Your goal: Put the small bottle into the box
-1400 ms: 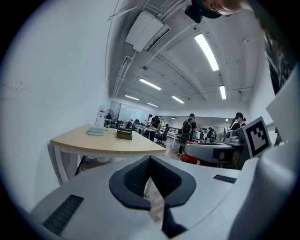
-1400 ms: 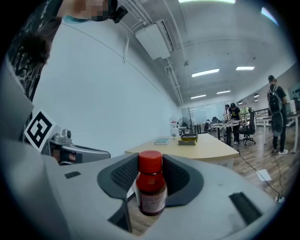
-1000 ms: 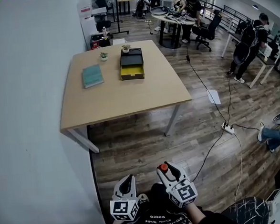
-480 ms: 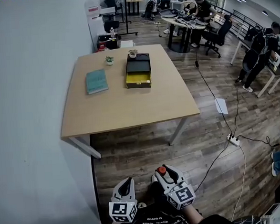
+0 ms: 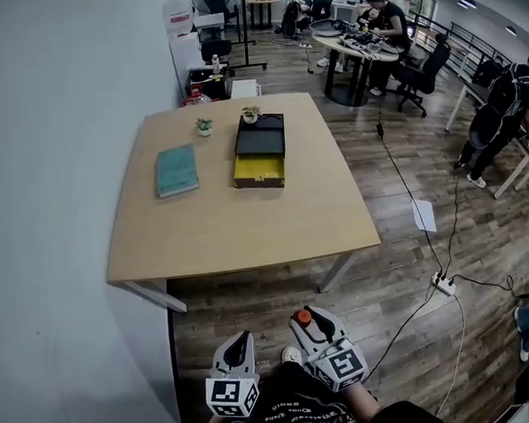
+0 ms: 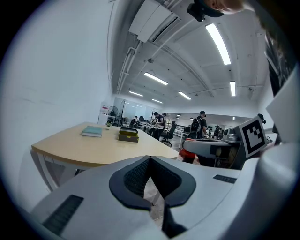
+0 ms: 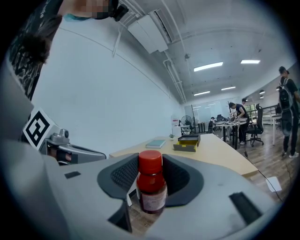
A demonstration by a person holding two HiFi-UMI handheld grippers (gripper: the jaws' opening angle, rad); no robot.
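Small bottle upright in my right gripper, fingers clamped on its body under the red cap. Looks light, rigid, slick: mid-body hold suits. Left gripper fingers together, empty. Box far off.

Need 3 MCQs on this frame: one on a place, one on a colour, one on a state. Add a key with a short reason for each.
1. In the head view, relative to the book, the box on the table lies:
A. to its left
B. to its right
C. on top of it

2. The cap of the small bottle is:
A. red
B. blue
C. white

3. The right gripper is:
A. open and empty
B. shut on the book
C. shut on the small bottle

Key:
1 B: the head view shows the box right of the book, with bare table between them.
2 A: the right gripper view shows a red cap.
3 C: both pads press the bottle's sides.
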